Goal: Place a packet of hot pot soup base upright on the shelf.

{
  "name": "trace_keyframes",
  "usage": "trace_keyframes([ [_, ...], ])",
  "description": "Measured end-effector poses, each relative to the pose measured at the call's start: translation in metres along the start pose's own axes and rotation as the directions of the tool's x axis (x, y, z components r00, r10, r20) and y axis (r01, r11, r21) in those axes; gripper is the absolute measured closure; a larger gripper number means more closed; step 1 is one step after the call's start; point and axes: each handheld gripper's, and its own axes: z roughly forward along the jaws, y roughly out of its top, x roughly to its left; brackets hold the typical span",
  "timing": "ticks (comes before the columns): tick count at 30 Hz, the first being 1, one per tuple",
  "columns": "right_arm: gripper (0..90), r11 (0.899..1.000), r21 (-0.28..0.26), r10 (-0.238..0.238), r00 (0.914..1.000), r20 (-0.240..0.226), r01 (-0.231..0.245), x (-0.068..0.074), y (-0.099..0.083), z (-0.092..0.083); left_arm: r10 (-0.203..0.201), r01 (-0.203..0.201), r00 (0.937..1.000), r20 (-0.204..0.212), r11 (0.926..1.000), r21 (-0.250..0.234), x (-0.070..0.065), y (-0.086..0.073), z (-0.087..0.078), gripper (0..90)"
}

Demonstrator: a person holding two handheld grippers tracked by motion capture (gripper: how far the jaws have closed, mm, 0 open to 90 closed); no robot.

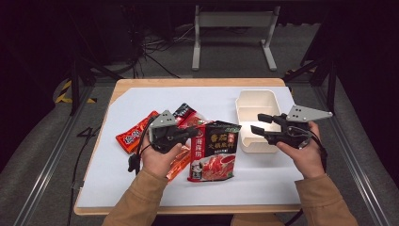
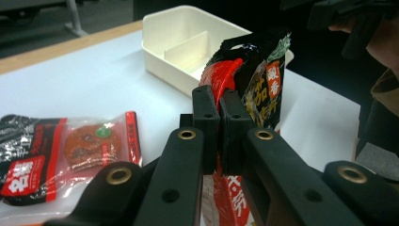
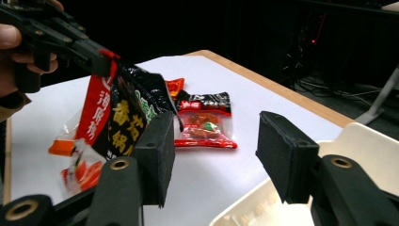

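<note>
So the biggest thing here is the wooden table (image 1: 197,83) with a white sheet (image 1: 141,183) spread over most of it. On the right side of that sheet, toward the far half, sits a cream plastic box (image 1: 258,101) with a divider splitting it into two compartments, both bare as far as I can see.

Next down in size: the black and red sauce packet (image 1: 214,153), lifted up off the sheet around the middle of the table, just left of the box. The left gripper (image 1: 192,132) has it pinched by its red edge. In the left gripper view the two black jaws are squeezed tight together on the packet (image 2: 256,80), which stands up above them and hangs down below.

The right gripper (image 1: 259,123) hovers over the near left part of the box, jaws spread apart with nothing between them. In the right gripper view there's just air and sheet in the gap.

A few smaller pouches lie on the left side of the sheet: a red one (image 1: 136,134) nearest the left edge, a clear and red one with a black end (image 3: 205,123) farther back, and an orange one (image 1: 179,162) partly under the left hand (image 1: 157,157).
</note>
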Motion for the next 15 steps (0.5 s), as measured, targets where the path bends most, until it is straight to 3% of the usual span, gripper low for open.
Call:
trace_keyframes([
  [7,44.2,0.999,0.006,0.040,0.9973,-0.061,-0.040,0.006,0.005,0.004,0.034,-0.035,0.9990,-0.028,0.9979,-0.054,-0.006,0.002,-0.006,87.9],
  [15,40.7,0.997,0.066,0.053,0.9937,-0.099,-0.047,0.016,0.009,0.026,0.039,-0.043,0.9983,-0.042,0.9949,-0.091,-0.010,0.006,-0.013,88.0],
])
